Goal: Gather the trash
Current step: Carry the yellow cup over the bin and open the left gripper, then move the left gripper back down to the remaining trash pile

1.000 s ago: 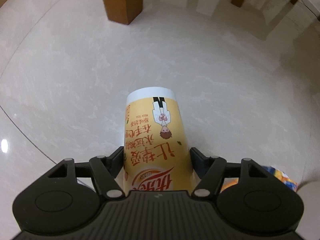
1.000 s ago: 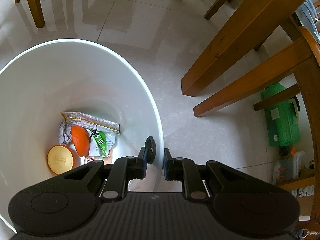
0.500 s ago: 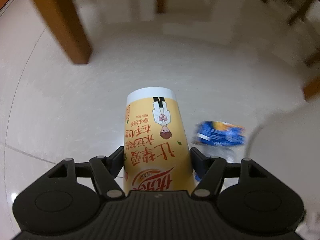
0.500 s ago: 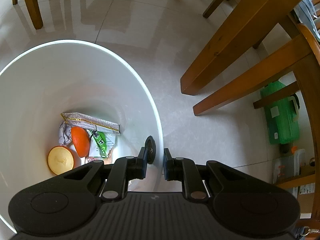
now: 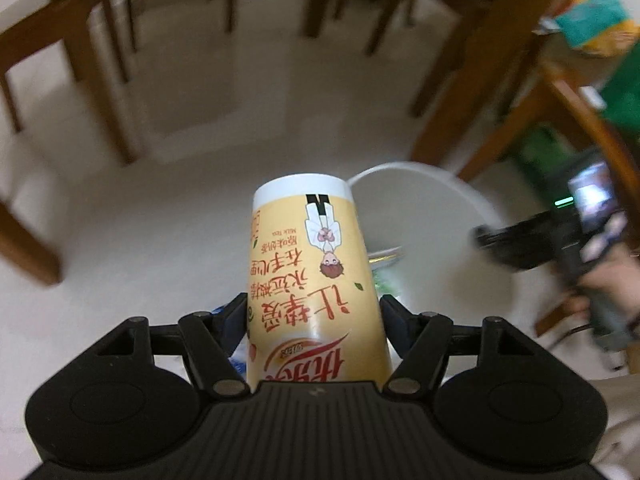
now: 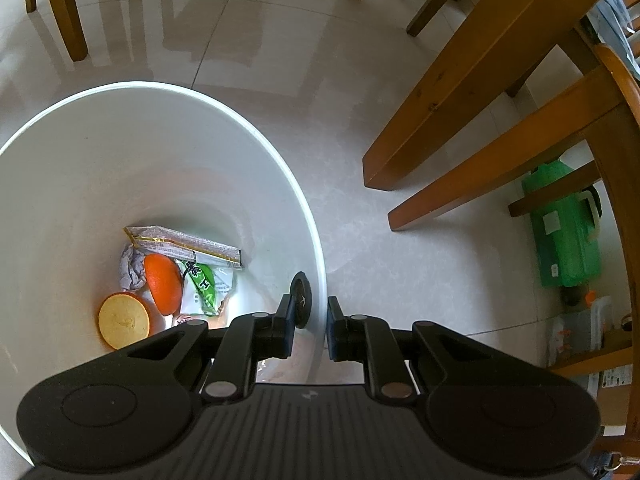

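My left gripper (image 5: 312,316) is shut on a yellow paper milk-tea cup (image 5: 308,276), which points forward with its white base away from me. Just past the cup and to its right stands the white bin (image 5: 436,184). My right gripper (image 6: 311,326) is shut on the rim of the white bin (image 6: 280,160), one finger inside and one outside the wall. At the bin's bottom lie orange halves (image 6: 160,284), a silver wrapper (image 6: 188,246), a green packet (image 6: 202,286) and crumpled paper (image 6: 130,270). The right gripper (image 5: 532,240) and a hand (image 5: 612,284) appear blurred in the left wrist view.
Wooden chair and table legs (image 6: 472,80) stand close to the bin's right and further legs (image 5: 108,80) ring the tiled floor. A green box (image 6: 564,240) and containers sit under the furniture at right. A blue wrapper (image 5: 236,356) shows under my left gripper.
My left gripper has swung right with the cup, bringing the bin and right gripper into its view; the blue wrapper has slid beneath it. The right gripper holds still on the rim.
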`<state>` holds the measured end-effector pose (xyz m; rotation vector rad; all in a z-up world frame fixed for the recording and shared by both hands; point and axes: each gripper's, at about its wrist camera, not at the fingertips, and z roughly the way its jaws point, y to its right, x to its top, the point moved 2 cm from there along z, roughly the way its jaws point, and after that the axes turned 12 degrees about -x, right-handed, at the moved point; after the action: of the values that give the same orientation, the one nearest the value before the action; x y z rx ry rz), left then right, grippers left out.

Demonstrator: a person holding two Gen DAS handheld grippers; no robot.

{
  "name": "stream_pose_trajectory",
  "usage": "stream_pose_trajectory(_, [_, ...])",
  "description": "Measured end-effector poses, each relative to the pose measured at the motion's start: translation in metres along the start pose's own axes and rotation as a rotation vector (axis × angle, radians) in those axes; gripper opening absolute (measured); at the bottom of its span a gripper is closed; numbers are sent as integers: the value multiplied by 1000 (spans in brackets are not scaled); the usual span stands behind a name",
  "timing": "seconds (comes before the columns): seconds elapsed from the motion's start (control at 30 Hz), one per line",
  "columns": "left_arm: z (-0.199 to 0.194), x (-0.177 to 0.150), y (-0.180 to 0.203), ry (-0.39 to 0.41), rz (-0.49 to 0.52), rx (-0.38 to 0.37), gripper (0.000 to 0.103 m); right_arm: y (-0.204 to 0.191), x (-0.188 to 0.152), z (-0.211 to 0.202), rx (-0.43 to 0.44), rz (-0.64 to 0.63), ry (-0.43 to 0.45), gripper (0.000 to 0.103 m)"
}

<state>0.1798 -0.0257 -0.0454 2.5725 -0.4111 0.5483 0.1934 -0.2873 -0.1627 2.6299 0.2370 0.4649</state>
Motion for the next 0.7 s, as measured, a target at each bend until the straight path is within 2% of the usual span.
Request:
stream_pose_trajectory(0.17, [16, 22, 31, 19, 48, -87, 70, -1, -1, 0, 2, 1, 2, 18])
stream_pose_trajectory(0.23, [22, 25, 37, 15, 43, -104, 79, 0, -1, 0, 4, 1, 3, 18])
stream_pose_trajectory(0.27, [23, 28, 30, 22, 40, -105, 83, 0, -1, 0, 5, 0, 4, 18])
stream_pose_trajectory(0.7, [31, 7, 12, 11, -2, -49, 83, -2, 0, 3, 2, -4, 10, 18])
